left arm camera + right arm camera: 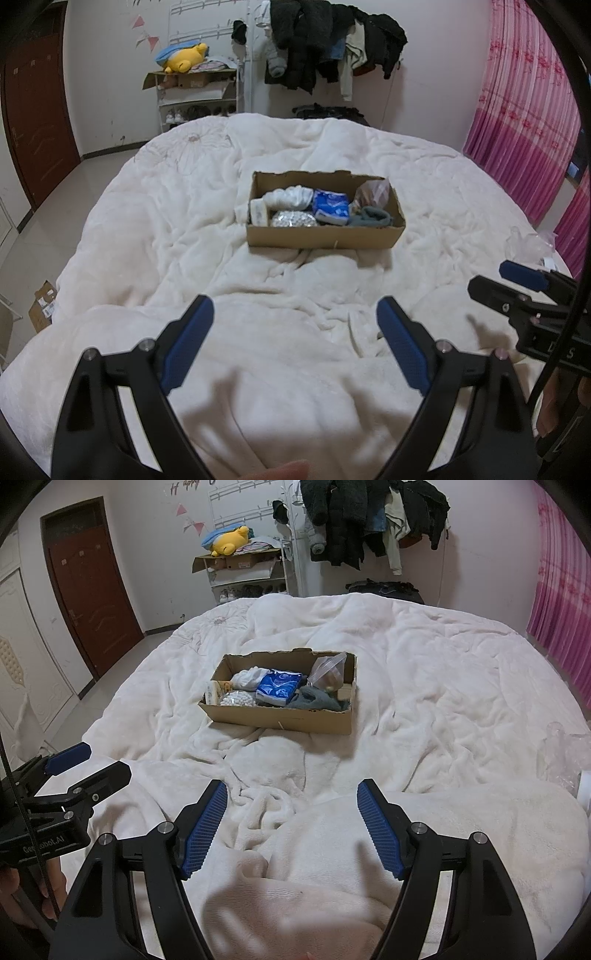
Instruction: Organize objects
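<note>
A shallow cardboard box (325, 236) (284, 720) sits in the middle of a bed covered by a white fleece blanket (166, 240) (443, 701). It holds a blue tissue pack (331, 205) (279, 687), white cloth (291, 195), a bag of white beads (293, 219) (236, 699), a grey sock (371, 218) (314, 700), a clear zip bag (373, 192) (328, 672) and a small white carton (258, 212). My left gripper (295, 306) is open and empty, well short of the box. My right gripper (291, 790) is open and empty too; it also shows at the right of the left wrist view (509, 284).
A shelf with a yellow plush toy (184, 61) (231, 541) and a rack of dark clothes (325, 40) (369, 517) stand at the far wall. A brown door (92, 590) is left, pink curtains (524, 122) right. Clear plastic (565, 753) lies at the bed's right edge.
</note>
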`<state>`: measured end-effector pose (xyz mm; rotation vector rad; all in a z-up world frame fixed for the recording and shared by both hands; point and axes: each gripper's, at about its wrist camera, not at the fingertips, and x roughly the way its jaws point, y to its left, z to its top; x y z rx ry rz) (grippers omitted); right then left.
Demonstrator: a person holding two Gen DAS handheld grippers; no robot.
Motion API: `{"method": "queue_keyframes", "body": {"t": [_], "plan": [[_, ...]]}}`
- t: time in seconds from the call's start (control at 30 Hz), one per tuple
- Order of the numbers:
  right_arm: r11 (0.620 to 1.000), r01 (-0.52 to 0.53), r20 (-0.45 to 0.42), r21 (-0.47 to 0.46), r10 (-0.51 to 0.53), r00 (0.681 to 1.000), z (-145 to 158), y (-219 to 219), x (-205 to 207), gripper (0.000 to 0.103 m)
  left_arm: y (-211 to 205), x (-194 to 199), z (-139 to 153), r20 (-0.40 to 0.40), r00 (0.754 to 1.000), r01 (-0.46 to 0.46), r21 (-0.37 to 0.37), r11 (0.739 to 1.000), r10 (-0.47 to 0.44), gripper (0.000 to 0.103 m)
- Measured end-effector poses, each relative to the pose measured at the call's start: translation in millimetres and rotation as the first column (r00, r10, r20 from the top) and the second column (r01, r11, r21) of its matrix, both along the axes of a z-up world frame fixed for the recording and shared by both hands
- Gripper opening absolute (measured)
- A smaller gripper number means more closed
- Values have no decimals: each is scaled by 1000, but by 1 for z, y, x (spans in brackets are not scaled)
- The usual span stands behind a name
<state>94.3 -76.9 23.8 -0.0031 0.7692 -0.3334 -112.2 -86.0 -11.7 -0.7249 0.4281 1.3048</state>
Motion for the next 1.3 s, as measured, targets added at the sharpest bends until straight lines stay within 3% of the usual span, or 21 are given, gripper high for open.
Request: {"method": "queue_keyframes", "body": {"t": [1.3], "plan": [[1000, 9, 2, 1, -9, 1000, 1, -7, 0, 76, 1, 0, -2, -6, 998, 68, -2, 998, -68, 91]]}}
